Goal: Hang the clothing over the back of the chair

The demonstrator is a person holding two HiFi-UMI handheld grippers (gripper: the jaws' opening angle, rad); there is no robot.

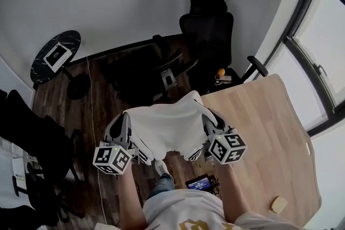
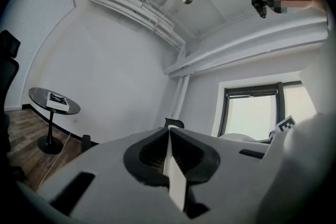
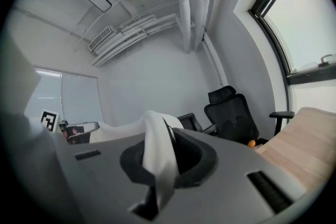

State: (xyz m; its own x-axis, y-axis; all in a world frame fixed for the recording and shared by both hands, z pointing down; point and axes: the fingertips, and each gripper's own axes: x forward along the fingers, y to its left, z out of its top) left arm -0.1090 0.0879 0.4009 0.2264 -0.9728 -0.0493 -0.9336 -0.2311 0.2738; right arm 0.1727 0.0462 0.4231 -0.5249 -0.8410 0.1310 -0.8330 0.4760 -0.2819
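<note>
Left gripper (image 2: 169, 153): jaws pinched together on a thin white edge of cloth that runs up between them. Right gripper (image 3: 157, 157): closed the same way, but on a thicker, bunched roll of the same cloth that spills over the top of the jaws.

Between the two, at the centre of the head view, hangs the plain white cloth garment (image 1: 167, 125). It is held off the dark wooden floor (image 1: 108, 99), spread side to side. The top edge sags slightly and the lower hem hangs loose in soft folds. No print shows. What kind of garment it is cannot be told.

Handling, as a judgement: light, limp, no stiffness, and it should drape wherever it is laid. The thin left pinch looks likelier to slip than the bunched right one. Two holds at the upper corners, as here, keep it wide enough to lay across a chair back.

Further out: a low dark chair (image 1: 151, 70) just beyond the garment, a high-backed black office chair (image 1: 207, 27) at upper centre, and a light wooden desk (image 1: 269, 132) at right.
</note>
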